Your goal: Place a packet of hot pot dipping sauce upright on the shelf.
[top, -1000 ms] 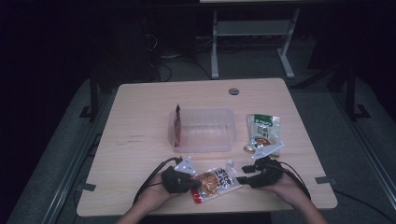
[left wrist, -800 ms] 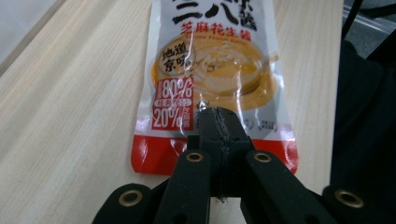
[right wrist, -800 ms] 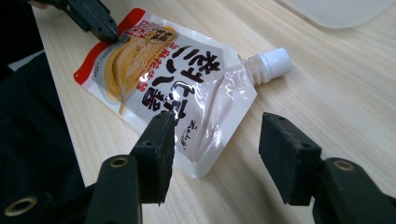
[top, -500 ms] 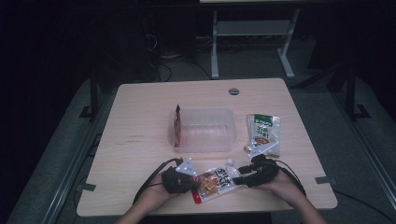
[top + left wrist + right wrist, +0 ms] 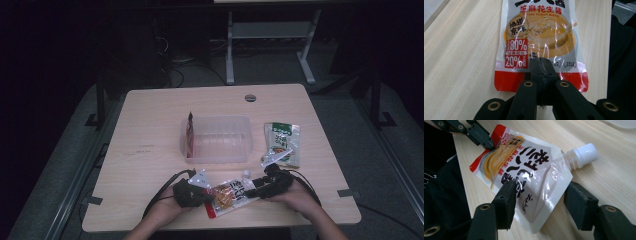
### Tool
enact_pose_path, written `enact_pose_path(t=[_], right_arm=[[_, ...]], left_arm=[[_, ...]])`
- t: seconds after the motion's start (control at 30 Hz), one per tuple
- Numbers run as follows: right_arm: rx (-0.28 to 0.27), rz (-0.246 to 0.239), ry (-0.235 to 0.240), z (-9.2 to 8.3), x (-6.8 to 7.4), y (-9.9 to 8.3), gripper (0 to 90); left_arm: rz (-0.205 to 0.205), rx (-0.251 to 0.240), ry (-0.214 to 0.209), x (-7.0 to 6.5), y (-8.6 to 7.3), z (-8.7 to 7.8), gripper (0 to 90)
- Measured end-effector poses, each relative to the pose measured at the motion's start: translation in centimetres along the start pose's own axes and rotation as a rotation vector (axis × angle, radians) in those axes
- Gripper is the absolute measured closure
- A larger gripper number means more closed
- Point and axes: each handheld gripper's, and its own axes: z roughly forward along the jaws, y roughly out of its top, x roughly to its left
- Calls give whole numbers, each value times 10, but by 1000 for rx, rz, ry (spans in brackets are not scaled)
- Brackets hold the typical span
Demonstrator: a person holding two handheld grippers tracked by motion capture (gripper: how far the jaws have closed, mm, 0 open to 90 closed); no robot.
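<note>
While the left claw (image 5: 540, 65) stays out of the way of the spout, pinching the red bottom seam of the sesame peanut butter pouch (image 5: 229, 194) with its jaws pressed together on the film, the right claw (image 5: 541, 200) stands spread astride the pouch's upper corner, one jaw resting on the printed face and the other clear of the edge, not yet gripping. The pouch lies flat on the worktop (image 5: 150, 130), just in front of the clear plastic bin (image 5: 217, 139), its white screw cap (image 5: 584, 153) pointing toward that bin. To do this step well, I would judge the right claw should close low on the stiff shoulder beside the cap, not on the slack film, so both ends lift level and the pouch does not fold. A green snack packet (image 5: 283, 143) lies to the right of the bin.
</note>
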Motion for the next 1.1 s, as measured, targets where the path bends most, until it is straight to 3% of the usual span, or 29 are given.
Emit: enact_pose_path(t=[0.27,0.5,0.67,0.9,1.1], right_arm=[[-10,31,69,5,-6,2,511],[-1,7,124,13,-1,6,593],[-73,-7,170,4,1,9,745],[-141,-29,242,-2,10,18,785],[-150,-54,246,-3,11,28,805]], left_arm=[[-1,-3,-7,1,0,0,900],[0,-7,-5,1,-1,0,900],[8,-5,-6,1,-2,-1,900],[5,-14,-3,1,-2,-1,900],[6,-14,-4,1,-3,-1,900]])
